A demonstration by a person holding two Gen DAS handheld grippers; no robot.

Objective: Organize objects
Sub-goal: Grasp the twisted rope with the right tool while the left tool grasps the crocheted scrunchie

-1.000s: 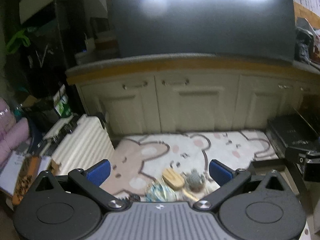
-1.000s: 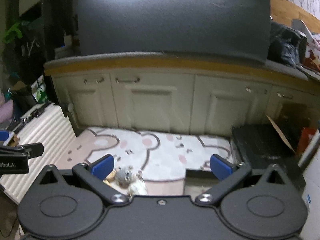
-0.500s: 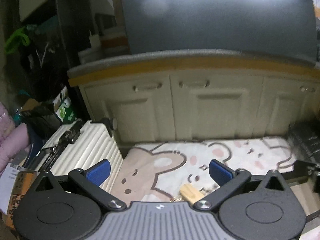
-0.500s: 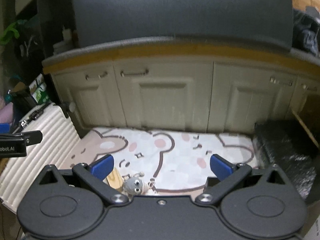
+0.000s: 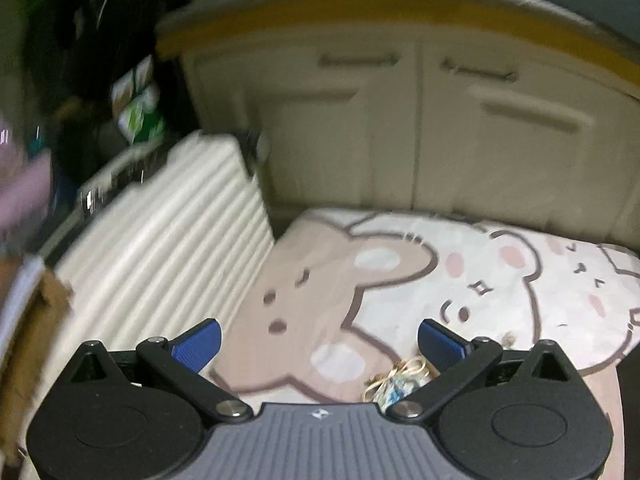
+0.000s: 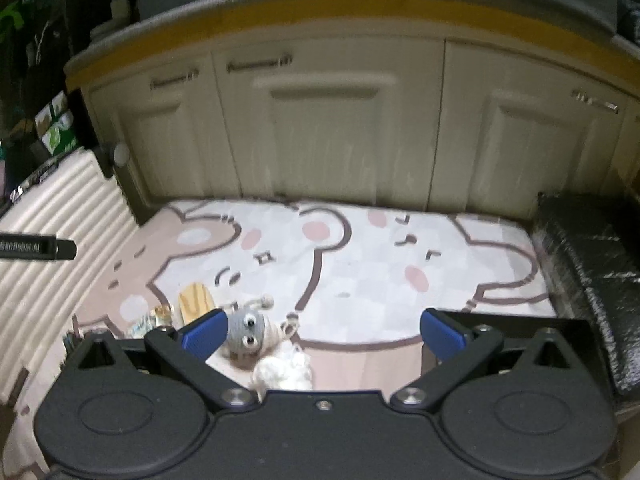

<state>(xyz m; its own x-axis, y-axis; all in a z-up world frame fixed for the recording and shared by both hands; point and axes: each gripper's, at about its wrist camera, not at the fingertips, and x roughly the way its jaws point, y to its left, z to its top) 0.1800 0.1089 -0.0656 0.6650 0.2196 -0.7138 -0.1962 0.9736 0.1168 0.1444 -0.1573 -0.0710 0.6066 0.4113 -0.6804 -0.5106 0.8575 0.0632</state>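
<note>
Small objects lie on a cartoon bear mat (image 6: 360, 248). In the right wrist view I see a grey knitted toy with eyes (image 6: 248, 330), a wooden piece (image 6: 194, 302), a white fluffy item (image 6: 284, 372) and a small jar (image 6: 162, 314), all near my left fingertip. My right gripper (image 6: 322, 334) is open and empty above the mat. In the left wrist view, a blue-white bundle with string (image 5: 400, 380) lies by the right finger. My left gripper (image 5: 320, 344) is open and empty over the mat (image 5: 360, 280).
A cream ribbed suitcase (image 5: 160, 232) lies left of the mat; it also shows in the right wrist view (image 6: 52, 280). Cream cabinets (image 6: 320, 128) stand behind. A black padded box (image 6: 588, 272) sits at right. The left gripper's body (image 6: 36, 248) shows at the left edge.
Both grippers have moved forward and tilted down towards the mat. The left view has swung left; the wooden piece and grey toy have left it. Both grippers stay open.
</note>
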